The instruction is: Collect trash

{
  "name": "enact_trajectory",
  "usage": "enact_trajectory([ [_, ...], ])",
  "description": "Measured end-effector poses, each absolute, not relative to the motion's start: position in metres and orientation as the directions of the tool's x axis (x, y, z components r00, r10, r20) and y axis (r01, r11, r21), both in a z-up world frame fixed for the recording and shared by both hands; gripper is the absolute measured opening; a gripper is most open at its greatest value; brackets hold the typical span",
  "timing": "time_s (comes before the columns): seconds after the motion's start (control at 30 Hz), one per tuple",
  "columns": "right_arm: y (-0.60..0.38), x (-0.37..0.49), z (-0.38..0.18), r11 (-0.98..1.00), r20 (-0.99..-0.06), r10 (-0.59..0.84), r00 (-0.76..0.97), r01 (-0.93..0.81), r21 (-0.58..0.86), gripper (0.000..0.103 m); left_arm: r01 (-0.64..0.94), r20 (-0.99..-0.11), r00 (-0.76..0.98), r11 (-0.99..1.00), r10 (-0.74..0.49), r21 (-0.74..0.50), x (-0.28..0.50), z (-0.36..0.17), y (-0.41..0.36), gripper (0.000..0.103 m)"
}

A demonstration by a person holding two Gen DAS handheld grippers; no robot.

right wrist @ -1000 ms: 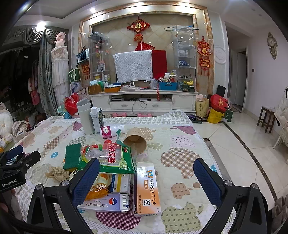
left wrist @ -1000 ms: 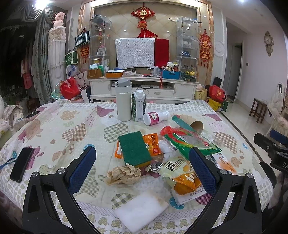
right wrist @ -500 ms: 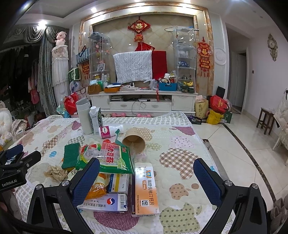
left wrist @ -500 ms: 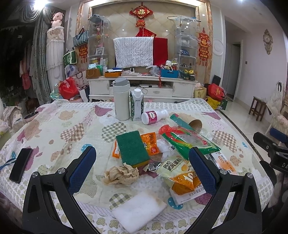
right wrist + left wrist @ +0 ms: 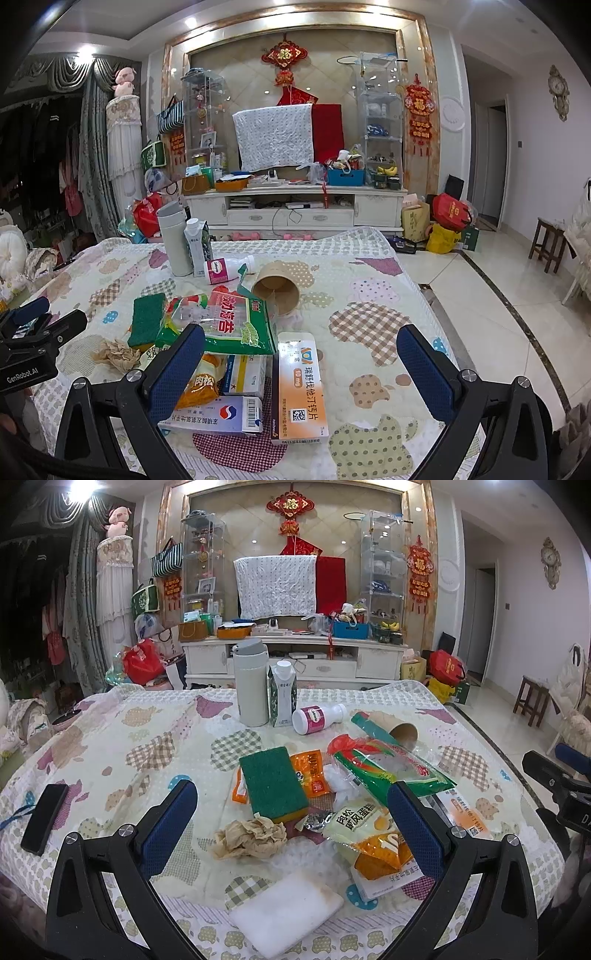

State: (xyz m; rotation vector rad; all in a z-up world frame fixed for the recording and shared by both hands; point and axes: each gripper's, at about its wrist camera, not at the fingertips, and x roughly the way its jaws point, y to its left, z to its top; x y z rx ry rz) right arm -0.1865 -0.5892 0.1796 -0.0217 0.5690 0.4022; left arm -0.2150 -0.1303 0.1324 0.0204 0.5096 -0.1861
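I am looking down two hand-held grippers at a table (image 5: 110,746) covered in a patchwork-print cloth; both hover above its near edge, well short of any litter. The left gripper (image 5: 291,823) is spread wide with nothing between its blue pads; the right gripper (image 5: 301,373) is equally wide and equally empty.

The trash sits in a loose heap at the middle of the table; nothing looks gathered yet, and I see no bin or bag for it in either view, so I judge the job to be at its very start. In the left view a crumpled brown paper ball (image 5: 251,836) lies nearest, just beside a green sponge (image 5: 273,781) that rests on an orange wrapper (image 5: 312,770); a white foam pad (image 5: 286,914) lies at the near edge; a yellow snack packet (image 5: 373,834) sits to the right. In the right view a green and red snack bag (image 5: 229,319) overlaps a tipped paper cup (image 5: 277,291); three flat medicine boxes lie closest, the orange one (image 5: 301,387) between the pads.

Behind the heap stand a pale flask (image 5: 251,683) and a small carton (image 5: 282,696), with a white bottle (image 5: 319,718) lying on its side; a black phone (image 5: 44,818) lies well apart at the left, probably not rubbish.
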Motion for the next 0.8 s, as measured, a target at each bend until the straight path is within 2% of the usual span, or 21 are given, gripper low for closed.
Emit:
enact_trajectory([
  [0.8,-0.587,-0.178,0.153,0.91,-0.582,0.383,0.717,-0.402,0.103,0.103,0.174,-0.521,0.837,0.984,-0.165,-0.032,-0.209,0.118,-0.128,0.103],
])
